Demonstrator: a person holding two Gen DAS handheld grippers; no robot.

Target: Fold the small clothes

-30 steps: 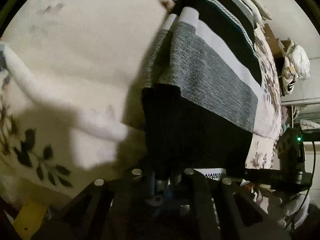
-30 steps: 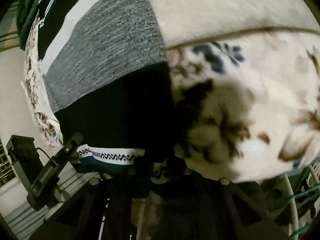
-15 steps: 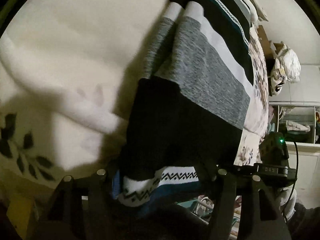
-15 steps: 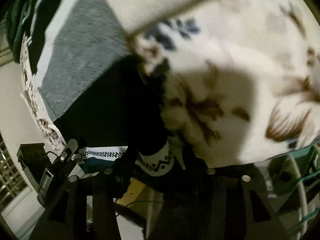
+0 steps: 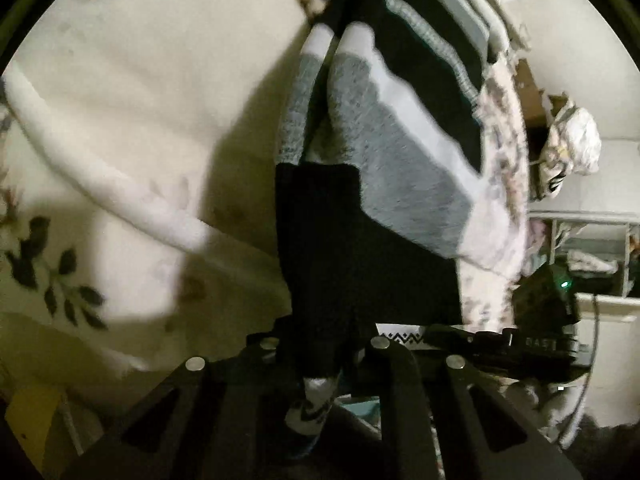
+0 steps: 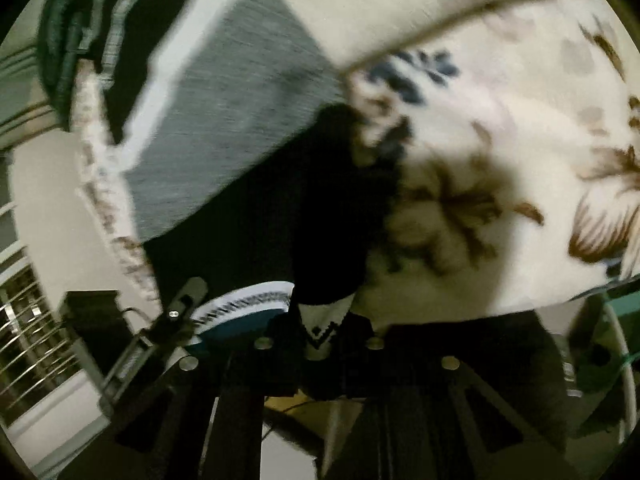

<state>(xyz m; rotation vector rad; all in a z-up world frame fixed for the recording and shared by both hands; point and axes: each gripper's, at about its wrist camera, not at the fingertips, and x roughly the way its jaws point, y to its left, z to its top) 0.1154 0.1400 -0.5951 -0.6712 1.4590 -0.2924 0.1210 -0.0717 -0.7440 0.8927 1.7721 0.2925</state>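
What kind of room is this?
Probably a bedroom. A soft flowered blanket covers what looks like a bed, a striped sweater lies on it, and white shelves stand at the side.

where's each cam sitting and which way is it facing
Left wrist: on the left gripper, looking forward over the striped sweater on the floral blanket; its own fingers show.
Right wrist: on the right gripper, looking over the same sweater from its other side.
Shared: sweater, blanket; each shows the other gripper.
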